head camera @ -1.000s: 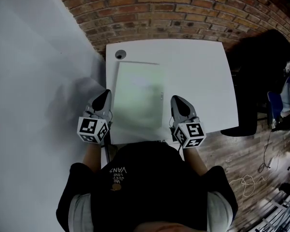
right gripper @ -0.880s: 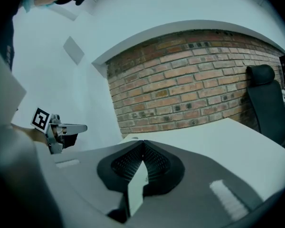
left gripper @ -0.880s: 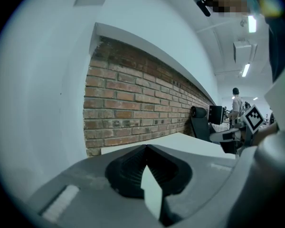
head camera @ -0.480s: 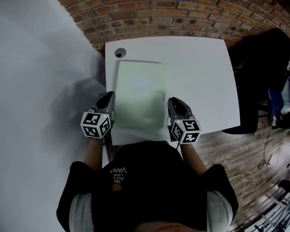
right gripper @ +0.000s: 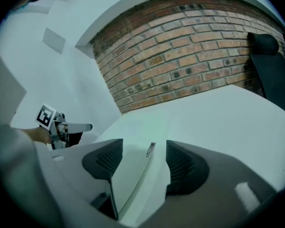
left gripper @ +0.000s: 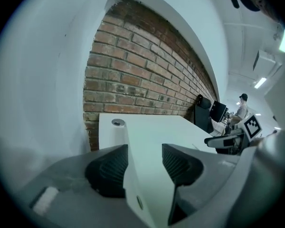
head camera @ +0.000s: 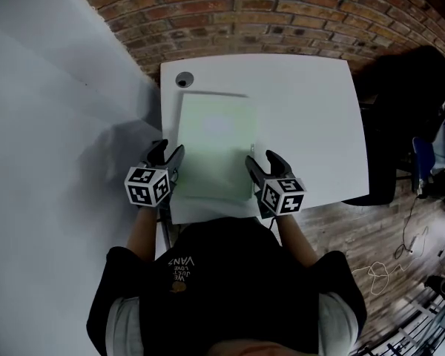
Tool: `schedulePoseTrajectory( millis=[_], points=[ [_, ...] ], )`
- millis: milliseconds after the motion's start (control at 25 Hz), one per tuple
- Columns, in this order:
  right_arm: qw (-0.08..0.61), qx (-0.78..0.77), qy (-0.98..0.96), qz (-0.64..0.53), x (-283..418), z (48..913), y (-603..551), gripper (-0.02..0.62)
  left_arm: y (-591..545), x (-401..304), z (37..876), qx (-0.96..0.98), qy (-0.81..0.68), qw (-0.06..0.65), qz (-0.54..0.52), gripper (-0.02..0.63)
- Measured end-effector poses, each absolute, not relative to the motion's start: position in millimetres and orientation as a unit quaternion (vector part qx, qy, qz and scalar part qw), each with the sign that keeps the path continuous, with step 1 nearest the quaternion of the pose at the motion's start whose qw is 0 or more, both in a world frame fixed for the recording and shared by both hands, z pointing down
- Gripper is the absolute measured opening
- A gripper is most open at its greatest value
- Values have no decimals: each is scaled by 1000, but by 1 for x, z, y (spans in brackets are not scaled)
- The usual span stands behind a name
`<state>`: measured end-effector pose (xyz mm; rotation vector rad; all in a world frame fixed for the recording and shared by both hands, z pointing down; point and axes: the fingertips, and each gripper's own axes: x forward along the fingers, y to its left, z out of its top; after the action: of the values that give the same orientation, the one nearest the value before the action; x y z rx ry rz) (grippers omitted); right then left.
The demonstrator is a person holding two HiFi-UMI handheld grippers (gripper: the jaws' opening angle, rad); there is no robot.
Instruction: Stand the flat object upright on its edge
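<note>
Now lying flat on the white table (head camera: 304,117), the pale flat object (head camera: 215,143) is filling the table's left half. Its far edge is pointing to 12 o'clock toward the brick wall (head camera: 245,13), with a round cable hole (head camera: 183,81) sitting just beyond its corner at 11 o'clock.

Risk is gathering at the near corners. The sheet is looking thin and smooth, so if the pads are closing on only a sliver of rim, it is likely to be slipping free while being tipped up, or flexing and slapping back down. Uneven lifting by the two sides is likely to be twisting it, and once on edge it is liable to be toppling with nothing propping it.

The left gripper (head camera: 168,154) is flanking the object at 9 o'clock and the right gripper (head camera: 261,162) at 3 o'clock, both pointing forward and angling downward, marker cubes facing the person. Each pair of jaws has just been opening and is standing spread, the object's side edge lying between the pads without being pinched.
</note>
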<state>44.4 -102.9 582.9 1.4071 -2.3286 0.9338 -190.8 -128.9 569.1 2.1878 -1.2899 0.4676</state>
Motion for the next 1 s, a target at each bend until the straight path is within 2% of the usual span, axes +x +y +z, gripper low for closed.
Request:
schedulePoseTrajectory(
  millis=[120,280,440,1000],
  points=[
    [141,480,-796,341,42,594,-102,302,-127,-187,581,814,-458,307,182,267],
    [146,465,-784,386,38,609,-101,348,-125,-183,598,810,-435,340,197,313],
    [151,442,-779,417,29,620,-101,380,-127,-183,609,806,-423,360,204,319],
    [147,418,-757,480,18,645,-102,383,-122,-168,635,795,-370,435,206,336]
  ],
)
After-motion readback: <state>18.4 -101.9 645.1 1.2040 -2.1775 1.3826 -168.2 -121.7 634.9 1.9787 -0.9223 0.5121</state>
